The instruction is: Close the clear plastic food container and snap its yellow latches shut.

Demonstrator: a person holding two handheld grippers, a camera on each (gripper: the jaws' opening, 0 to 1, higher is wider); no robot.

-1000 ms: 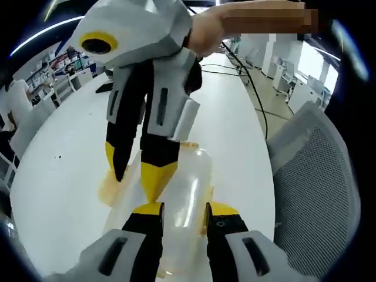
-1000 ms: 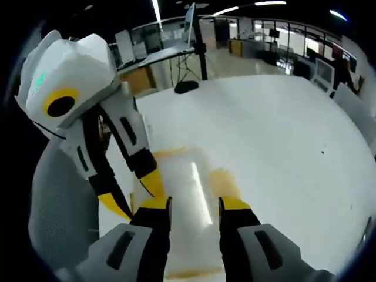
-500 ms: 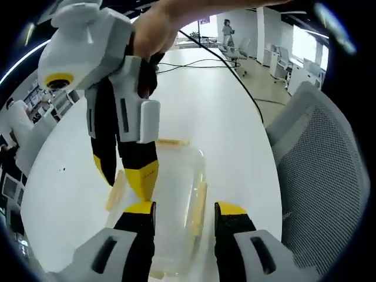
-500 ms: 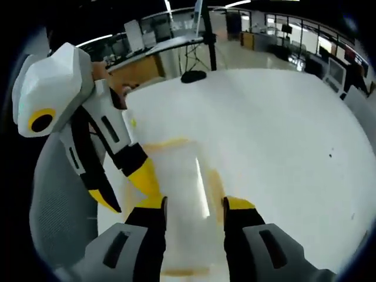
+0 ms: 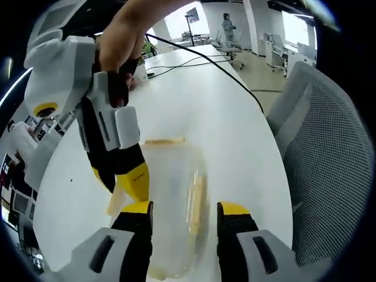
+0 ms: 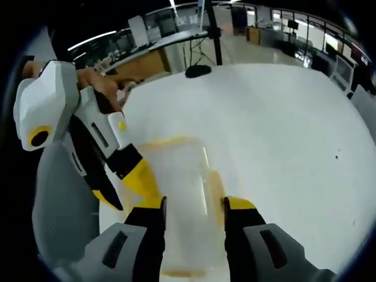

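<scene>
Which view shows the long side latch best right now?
Left gripper view: the side latch shows as a sharp yellow strip on the container. Right gripper view shows it blurrier, running behind the jaw.

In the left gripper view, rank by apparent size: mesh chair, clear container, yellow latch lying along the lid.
1. Mesh chair, though it sits near the camera, which inflates it.
2. Clear container.
3. Yellow latch, smallest.

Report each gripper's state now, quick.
Left gripper: open, jaws apart over the clear plastic food container, holding nothing.
Right gripper: open, jaws apart over the same container, holding nothing.
</scene>
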